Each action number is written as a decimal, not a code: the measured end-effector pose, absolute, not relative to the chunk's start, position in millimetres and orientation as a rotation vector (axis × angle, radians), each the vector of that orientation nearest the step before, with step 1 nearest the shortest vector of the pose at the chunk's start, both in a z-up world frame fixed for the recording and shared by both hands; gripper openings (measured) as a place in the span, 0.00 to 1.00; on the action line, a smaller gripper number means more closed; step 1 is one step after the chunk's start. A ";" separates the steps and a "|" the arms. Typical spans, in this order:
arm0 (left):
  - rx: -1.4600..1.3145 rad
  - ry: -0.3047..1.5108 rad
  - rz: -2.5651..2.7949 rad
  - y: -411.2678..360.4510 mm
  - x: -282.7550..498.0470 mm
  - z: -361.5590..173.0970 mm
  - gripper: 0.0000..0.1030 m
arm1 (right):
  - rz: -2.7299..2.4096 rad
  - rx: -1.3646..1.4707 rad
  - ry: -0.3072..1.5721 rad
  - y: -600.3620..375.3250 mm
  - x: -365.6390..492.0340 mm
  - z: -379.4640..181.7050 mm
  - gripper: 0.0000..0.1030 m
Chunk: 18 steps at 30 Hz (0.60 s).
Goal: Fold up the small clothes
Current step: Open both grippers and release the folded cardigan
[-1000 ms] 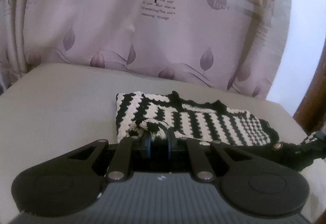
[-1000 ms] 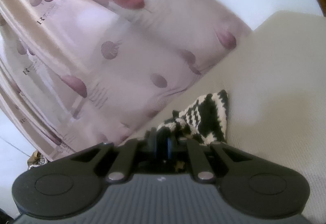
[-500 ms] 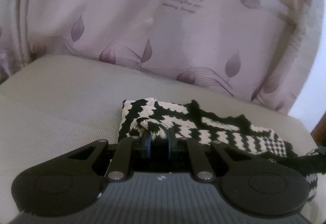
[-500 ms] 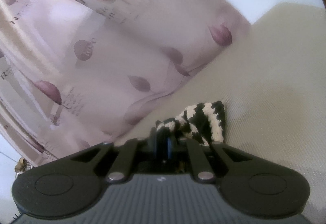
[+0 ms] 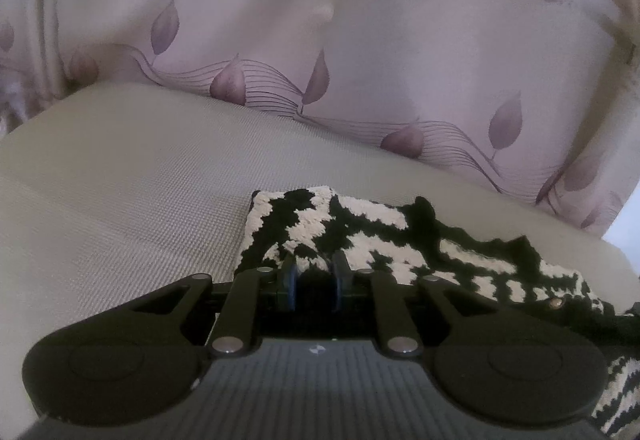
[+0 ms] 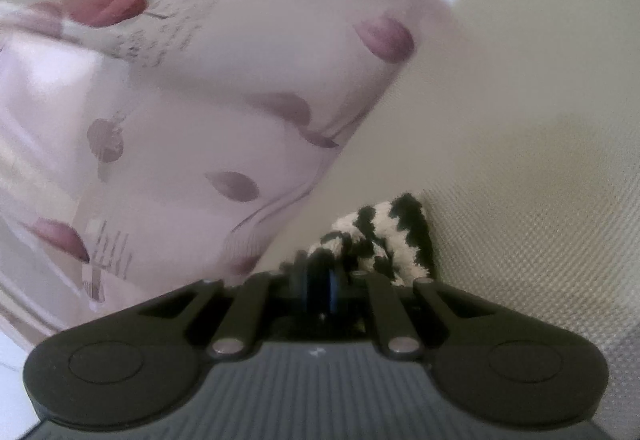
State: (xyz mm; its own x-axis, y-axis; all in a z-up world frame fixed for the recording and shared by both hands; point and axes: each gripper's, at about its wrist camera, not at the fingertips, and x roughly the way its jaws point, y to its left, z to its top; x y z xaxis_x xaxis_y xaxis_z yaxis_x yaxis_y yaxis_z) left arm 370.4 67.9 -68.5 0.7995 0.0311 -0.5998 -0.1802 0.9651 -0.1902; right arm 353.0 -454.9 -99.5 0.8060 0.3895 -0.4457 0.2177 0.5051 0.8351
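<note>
A black-and-white knitted garment (image 5: 400, 240) lies flat on a beige woven cushion (image 5: 140, 200), stretching from the centre to the right. My left gripper (image 5: 314, 260) sits low at its near-left edge. Its jaws are opening: the fingers stand a little apart and the knit lies just past the tips, no longer bunched between them. In the right wrist view a corner of the garment (image 6: 384, 236) rises in a bunch at my right gripper (image 6: 320, 264). That gripper's narrow jaws are beginning to open, but they still pinch the knit.
A pale pink curtain (image 5: 360, 60) with leaf prints and lettering hangs close behind the cushion; the same curtain (image 6: 180, 120) fills the left of the right wrist view. Bare cushion (image 6: 520, 200) spreads to the right of the garment corner.
Both grippers have sunk and moved toward the curtain with the garment. The bunch of knit at the left fingertips has flattened out and the left fingers have parted a little.
</note>
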 end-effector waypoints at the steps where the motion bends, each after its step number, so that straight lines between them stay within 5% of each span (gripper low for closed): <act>1: -0.224 0.628 0.123 66.4 372.0 -69.3 0.23 | 0.105 1.078 0.655 -455.6 354.0 -104.1 0.12; 7: -0.172 0.595 0.131 64.0 380.0 -68.5 0.27 | 0.087 1.158 0.616 -456.2 358.8 -115.7 0.16; 8: -0.172 0.588 0.138 65.1 381.0 -67.6 0.32 | 0.091 1.207 0.590 -458.9 357.6 -118.1 0.18; 12: -0.213 0.555 0.152 73.8 382.6 -62.0 0.63 | 0.099 1.362 0.448 -472.1 343.7 -123.1 0.56; 18: -0.180 0.473 0.194 81.7 374.6 -49.5 0.83 | 0.135 1.193 0.429 -470.3 321.9 -94.7 0.56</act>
State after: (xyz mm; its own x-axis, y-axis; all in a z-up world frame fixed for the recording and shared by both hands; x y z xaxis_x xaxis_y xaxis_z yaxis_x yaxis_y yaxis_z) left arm 374.6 81.7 -49.5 0.8724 0.1434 -0.4672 -0.2267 0.9657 -0.1269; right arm 321.9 -470.3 -94.7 0.9120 0.3242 -0.2513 0.1214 0.3719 0.9203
